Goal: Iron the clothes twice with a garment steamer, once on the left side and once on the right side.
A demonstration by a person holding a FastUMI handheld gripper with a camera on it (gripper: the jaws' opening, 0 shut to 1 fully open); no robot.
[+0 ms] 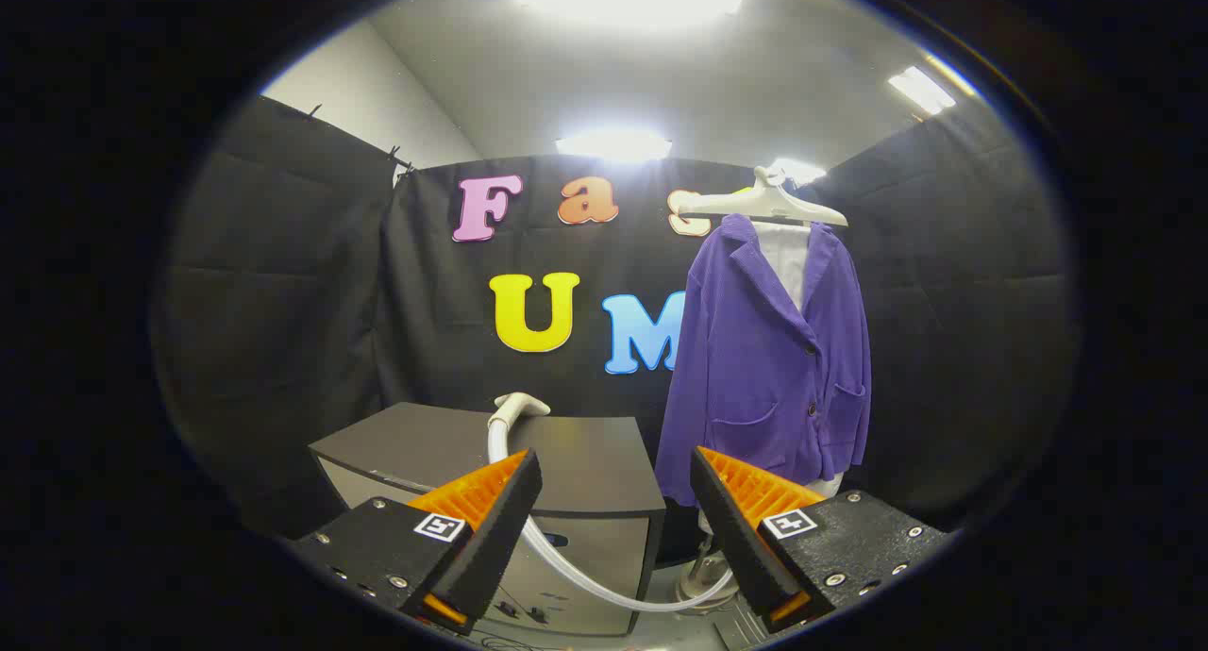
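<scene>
A purple jacket (764,358) hangs on a white hanger (766,201) over a white shirt, beyond and slightly right of my fingers. The white steamer head (517,407) rests on top of a dark-topped grey cabinet (585,458), just beyond my left finger. Its pale hose (576,575) curves down the cabinet front and across to a base on the floor between my fingers. My gripper (613,500) is open, with nothing between its fingers, a little short of the cabinet.
The jacket hangs on a stand whose pale base (703,575) sits on the floor below it, right of the cabinet. Black cloth walls close the booth behind and on both sides.
</scene>
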